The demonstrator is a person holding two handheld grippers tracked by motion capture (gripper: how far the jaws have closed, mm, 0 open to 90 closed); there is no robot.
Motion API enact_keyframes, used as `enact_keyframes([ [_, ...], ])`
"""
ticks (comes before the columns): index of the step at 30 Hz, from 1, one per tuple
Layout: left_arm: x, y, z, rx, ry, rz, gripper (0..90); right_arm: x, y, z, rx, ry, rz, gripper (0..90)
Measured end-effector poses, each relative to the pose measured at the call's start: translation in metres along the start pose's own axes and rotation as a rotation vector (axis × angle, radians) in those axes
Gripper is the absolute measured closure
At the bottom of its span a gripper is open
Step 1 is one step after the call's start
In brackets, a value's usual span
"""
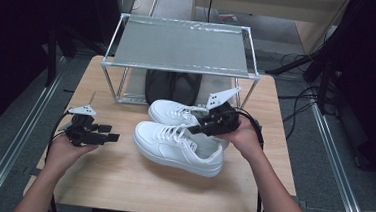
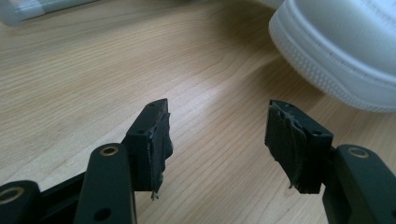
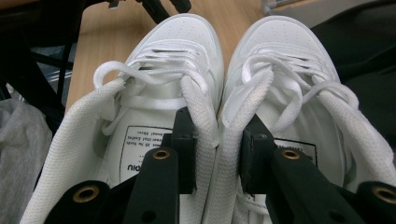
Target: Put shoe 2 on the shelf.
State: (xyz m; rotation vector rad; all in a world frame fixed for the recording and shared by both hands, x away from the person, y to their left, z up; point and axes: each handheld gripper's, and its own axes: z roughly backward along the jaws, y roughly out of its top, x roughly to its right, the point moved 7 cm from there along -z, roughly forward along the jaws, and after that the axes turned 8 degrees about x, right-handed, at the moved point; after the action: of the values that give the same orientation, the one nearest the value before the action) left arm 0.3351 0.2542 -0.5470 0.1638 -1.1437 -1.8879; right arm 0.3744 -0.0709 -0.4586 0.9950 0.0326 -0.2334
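Observation:
Two white sneakers lie side by side, toes to the left, on the wooden table (image 1: 120, 181): the near sneaker (image 1: 178, 148) and the far sneaker (image 1: 173, 112). My right gripper (image 1: 197, 128) comes in from their heel end. In the right gripper view it (image 3: 217, 154) is shut on the two touching inner collars, with one jaw inside the left sneaker (image 3: 159, 70) and one inside the right sneaker (image 3: 289, 60). My left gripper (image 1: 109, 133) is low over the table left of the shoes. It (image 2: 217, 135) is open and holds nothing, with a sneaker's toe (image 2: 345, 51) just ahead to its right.
A metal-framed rack (image 1: 180, 48) with a grey shelf stands at the table's back. Something dark (image 1: 172, 87) lies under it, just behind the sneakers. Bare wood (image 2: 93, 70) lies in front of and to the left of the shoes.

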Motion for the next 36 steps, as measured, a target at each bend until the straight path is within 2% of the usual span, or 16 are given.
enact_keyframes([
  [5,-0.003,-0.001,0.002,0.003,0.009,0.003,40.6,0.004,0.017,0.002,-0.008,-0.012,0.006,72.9],
  [9,-0.004,-0.001,0.003,0.003,0.006,0.010,40.6,0.004,0.033,0.005,-0.006,-0.003,0.037,72.9],
  [14,-0.004,-0.002,0.002,-0.002,0.005,0.017,40.8,-0.001,0.057,0.009,-0.005,0.015,0.043,73.1],
  [23,-0.004,-0.002,0.003,-0.005,0.002,0.014,40.9,-0.012,0.100,0.020,0.044,0.037,0.073,73.2],
  [28,-0.004,-0.002,0.002,0.002,0.004,0.020,40.9,-0.013,0.127,0.031,0.098,0.059,0.042,73.4],
  [33,-0.004,-0.002,0.001,0.001,0.000,0.025,40.9,-0.015,0.149,0.038,0.115,0.030,0.073,73.3],
  [36,-0.003,-0.001,0.001,0.000,-0.002,0.027,40.8,-0.011,0.163,0.042,0.120,-0.008,0.059,73.5],
])
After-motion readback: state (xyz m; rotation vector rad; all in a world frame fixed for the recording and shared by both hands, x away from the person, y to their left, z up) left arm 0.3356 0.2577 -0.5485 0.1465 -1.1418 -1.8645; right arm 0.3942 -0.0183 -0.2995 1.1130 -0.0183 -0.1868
